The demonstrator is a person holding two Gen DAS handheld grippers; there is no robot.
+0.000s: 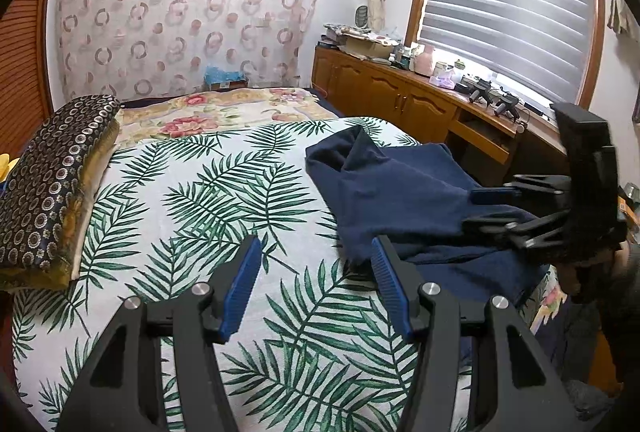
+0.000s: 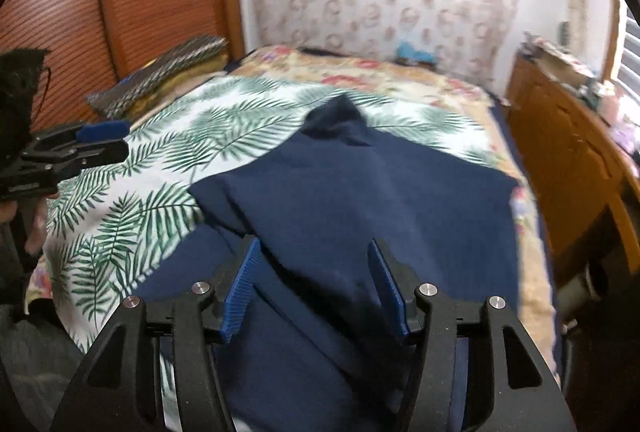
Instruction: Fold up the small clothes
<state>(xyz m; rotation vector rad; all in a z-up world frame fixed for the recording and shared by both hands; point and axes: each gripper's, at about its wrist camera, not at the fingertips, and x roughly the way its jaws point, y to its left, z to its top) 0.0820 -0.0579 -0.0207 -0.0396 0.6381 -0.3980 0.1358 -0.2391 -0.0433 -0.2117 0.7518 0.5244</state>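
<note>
In the left wrist view, the left gripper is seen with its blue-padded fingers spread wide, nothing between them, above a palm-leaf bedsheet. A navy garment is spread, rumpled, on the right part of the bed, with the right gripper beside it, fingers apart. A patterned pillow is seen at the left.

In the right wrist view, the right gripper is held wide open above the navy garment, gripping nothing. The left gripper is seen at the left edge; whether it touches the sheet cannot be told.
</note>
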